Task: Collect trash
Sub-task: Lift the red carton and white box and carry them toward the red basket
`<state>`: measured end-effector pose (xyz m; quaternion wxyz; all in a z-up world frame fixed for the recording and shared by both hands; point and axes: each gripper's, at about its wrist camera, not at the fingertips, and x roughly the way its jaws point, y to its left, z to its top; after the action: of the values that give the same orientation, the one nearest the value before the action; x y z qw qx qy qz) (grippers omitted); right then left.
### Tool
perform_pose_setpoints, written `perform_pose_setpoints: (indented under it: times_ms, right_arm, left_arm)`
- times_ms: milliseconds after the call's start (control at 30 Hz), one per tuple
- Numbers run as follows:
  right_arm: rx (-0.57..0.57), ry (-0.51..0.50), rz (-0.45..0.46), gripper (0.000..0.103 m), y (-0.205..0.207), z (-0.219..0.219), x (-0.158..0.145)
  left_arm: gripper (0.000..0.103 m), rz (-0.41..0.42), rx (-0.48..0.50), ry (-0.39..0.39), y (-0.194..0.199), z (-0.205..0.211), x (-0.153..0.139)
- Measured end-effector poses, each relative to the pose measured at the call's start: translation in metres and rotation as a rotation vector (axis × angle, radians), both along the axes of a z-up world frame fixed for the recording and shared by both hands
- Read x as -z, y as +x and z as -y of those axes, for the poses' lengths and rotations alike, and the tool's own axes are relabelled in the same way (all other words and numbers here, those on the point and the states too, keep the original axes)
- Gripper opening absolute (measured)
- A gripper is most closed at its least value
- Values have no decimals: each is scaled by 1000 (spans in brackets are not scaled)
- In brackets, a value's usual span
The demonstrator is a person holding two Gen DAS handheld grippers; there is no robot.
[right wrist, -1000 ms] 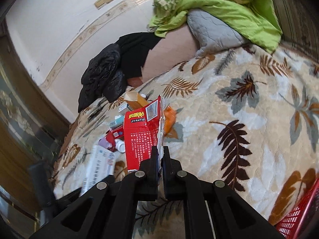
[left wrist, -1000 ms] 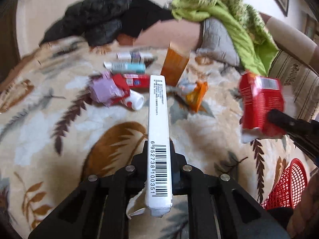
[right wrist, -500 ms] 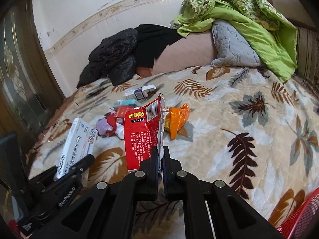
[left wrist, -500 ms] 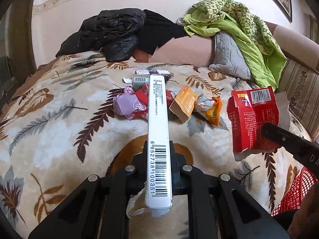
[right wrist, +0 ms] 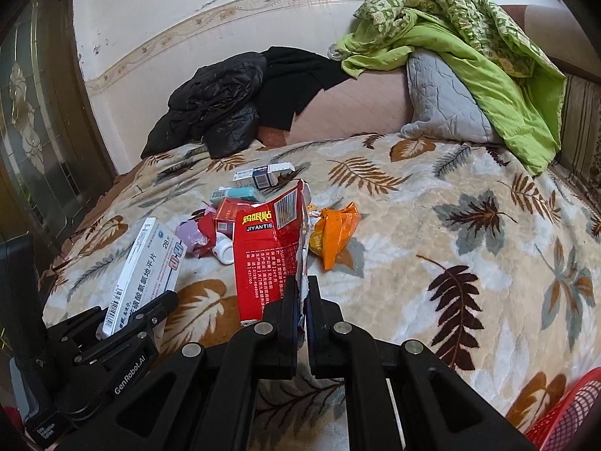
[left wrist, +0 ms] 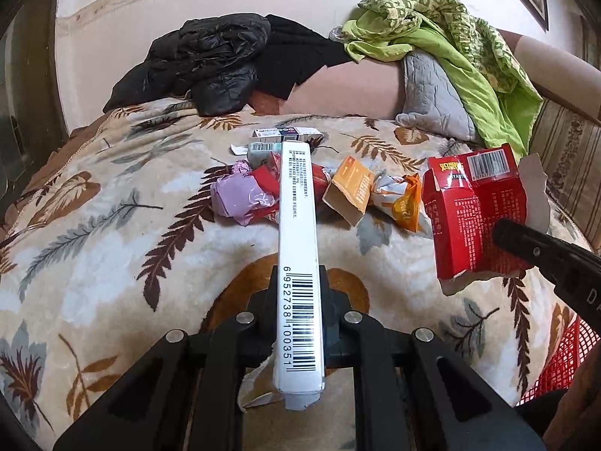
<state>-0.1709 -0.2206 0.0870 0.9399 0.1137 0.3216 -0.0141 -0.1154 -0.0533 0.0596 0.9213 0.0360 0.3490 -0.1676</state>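
At the bottom of the left wrist view, the left gripper [left wrist: 298,300] has its jaws clamped on a long white box [left wrist: 298,248] with a barcode. The box sticks up the middle of the frame, over the bed [left wrist: 94,263]. At the bottom of the right wrist view, the right gripper [right wrist: 300,293] has its jaws pressed tight together on the torn edge of a red box [right wrist: 265,259]. The red box stands up in the middle of that frame. In the left wrist view the same red box is at the right side, with a black finger [left wrist: 526,240] of the other gripper on it.

A red basket [right wrist: 567,413] peeks in at the lower right corner of both views.

Farther up, near the middle of each frame, a small pile of trash lies on the leaf blanket. There is a purple wrapper [left wrist: 238,197], an orange box [left wrist: 351,189], an orange packet [right wrist: 336,227], a pale green box [right wrist: 236,193] and a small white box [right wrist: 265,173] behind them.

At the far end of the bed, a black jacket [left wrist: 210,64] lies at the upper left. A gray pillow [left wrist: 432,97] and a green blanket [left wrist: 469,56] lie at the upper right, near the wall [right wrist: 188,7]
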Motion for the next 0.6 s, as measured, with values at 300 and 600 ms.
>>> perform_pose_setpoints:
  times_ms: [300, 600]
  right_arm:
    - [0, 14, -1, 4, -1, 3, 0]
    - [9, 4, 3, 5, -5, 5, -2]
  left_arm:
    - [14, 0, 0, 24, 1, 2, 1]
    - [14, 16, 3, 35, -1, 5, -1]
